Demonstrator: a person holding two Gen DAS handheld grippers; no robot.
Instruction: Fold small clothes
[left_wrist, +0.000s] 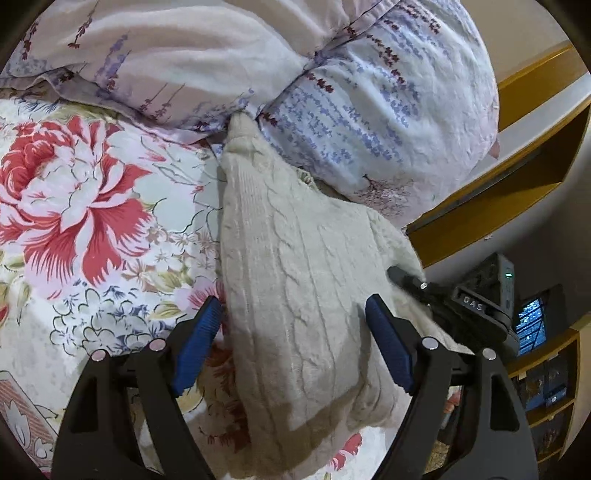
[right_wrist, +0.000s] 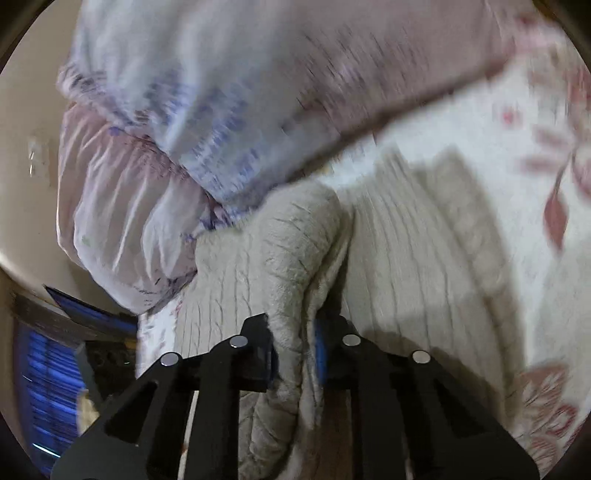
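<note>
Right tongs (right_wrist: 295, 354) pinch the cream sweater (left_wrist: 295, 266) (a raised fold); left tongs (left_wrist: 295, 332) straddle it, wide open.

A bedroom in a home. A bed (left_wrist: 110, 229) covered by a sheet printed with big red flowers carries two plump pillows (left_wrist: 388, 122) in lavender-print cases, a cream knitted sweater (left_wrist: 295, 258) lies on it, and wooden shelves (left_wrist: 546, 387) stand beside it.
</note>
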